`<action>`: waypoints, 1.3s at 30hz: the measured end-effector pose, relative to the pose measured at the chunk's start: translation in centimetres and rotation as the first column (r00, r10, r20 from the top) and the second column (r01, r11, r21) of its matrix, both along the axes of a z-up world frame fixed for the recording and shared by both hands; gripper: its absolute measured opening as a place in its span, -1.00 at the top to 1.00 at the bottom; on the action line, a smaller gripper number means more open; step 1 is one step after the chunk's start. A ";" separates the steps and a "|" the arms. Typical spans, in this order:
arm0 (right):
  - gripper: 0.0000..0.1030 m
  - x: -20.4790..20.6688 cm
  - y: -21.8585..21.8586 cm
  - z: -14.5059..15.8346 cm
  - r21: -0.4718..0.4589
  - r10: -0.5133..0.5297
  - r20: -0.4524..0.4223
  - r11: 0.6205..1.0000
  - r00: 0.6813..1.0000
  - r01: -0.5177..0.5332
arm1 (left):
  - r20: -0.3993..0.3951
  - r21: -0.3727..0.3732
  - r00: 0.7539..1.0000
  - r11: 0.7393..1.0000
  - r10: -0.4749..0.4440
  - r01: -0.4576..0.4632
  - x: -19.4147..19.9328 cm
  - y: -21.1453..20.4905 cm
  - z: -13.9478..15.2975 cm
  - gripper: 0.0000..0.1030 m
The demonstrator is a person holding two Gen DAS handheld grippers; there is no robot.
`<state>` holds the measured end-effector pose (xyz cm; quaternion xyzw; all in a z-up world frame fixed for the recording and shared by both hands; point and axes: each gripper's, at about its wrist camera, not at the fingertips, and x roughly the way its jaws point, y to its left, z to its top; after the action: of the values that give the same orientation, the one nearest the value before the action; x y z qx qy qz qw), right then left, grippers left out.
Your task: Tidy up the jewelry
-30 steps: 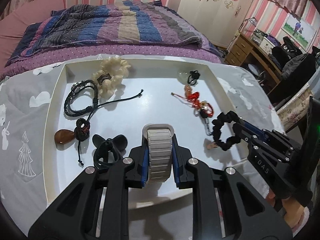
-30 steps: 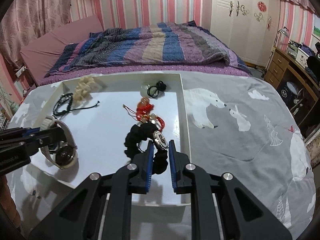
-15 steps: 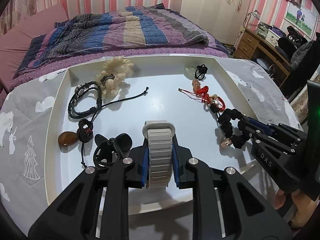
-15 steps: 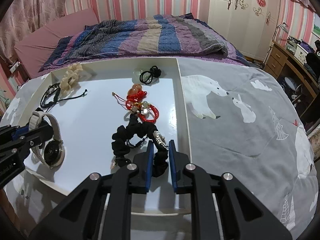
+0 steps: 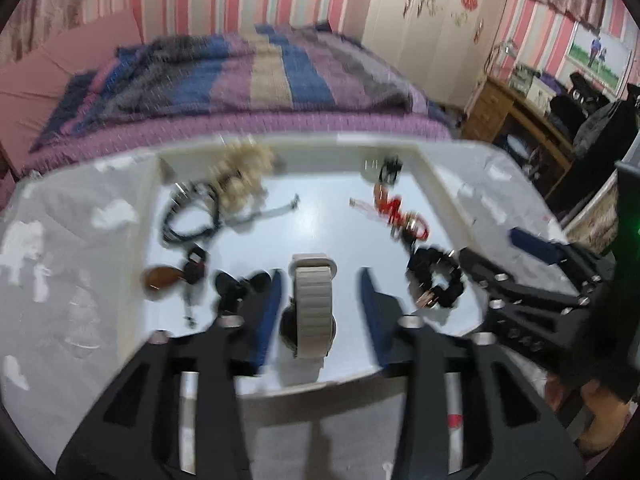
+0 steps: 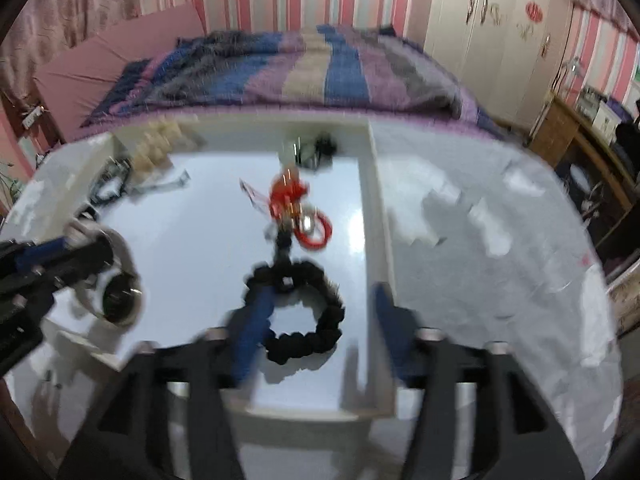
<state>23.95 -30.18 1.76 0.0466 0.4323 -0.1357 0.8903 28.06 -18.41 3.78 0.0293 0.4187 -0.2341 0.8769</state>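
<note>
In the left wrist view the left tool is spread wide, the beige-banded watch on edge between its fingers, band running straight up the frame, low centre on the white tray. In the right wrist view the right tool also gapes, and the black scrunchie lies flat between its fingers as a ring in the lower middle.

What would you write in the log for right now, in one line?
left gripper: open, watch released on tray | right gripper: open, black scrunchie lying in tray | both views blurred
</note>
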 end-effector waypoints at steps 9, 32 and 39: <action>-0.89 -6.4 1.0 10.4 -0.037 -0.021 0.217 0.999 0.976 0.029 | 0.196 -0.074 0.977 0.995 0.086 -0.073 -7.1 5.5 8.9 -0.94; -0.96 -17.5 9.0 5.7 -0.075 -0.014 0.344 0.996 0.939 0.042 | 0.369 -0.046 0.860 0.931 0.354 -0.363 -18.8 12.9 3.5 -0.94; -0.96 -17.9 10.2 5.0 -0.107 0.000 0.327 0.994 0.945 0.037 | 0.353 -0.022 0.879 0.942 0.321 -0.335 -19.2 12.6 2.8 -0.94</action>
<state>6.06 -20.02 6.74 0.0228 0.2702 -0.1582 0.9495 8.83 -5.78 6.57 0.0166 0.2585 -0.0649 0.9637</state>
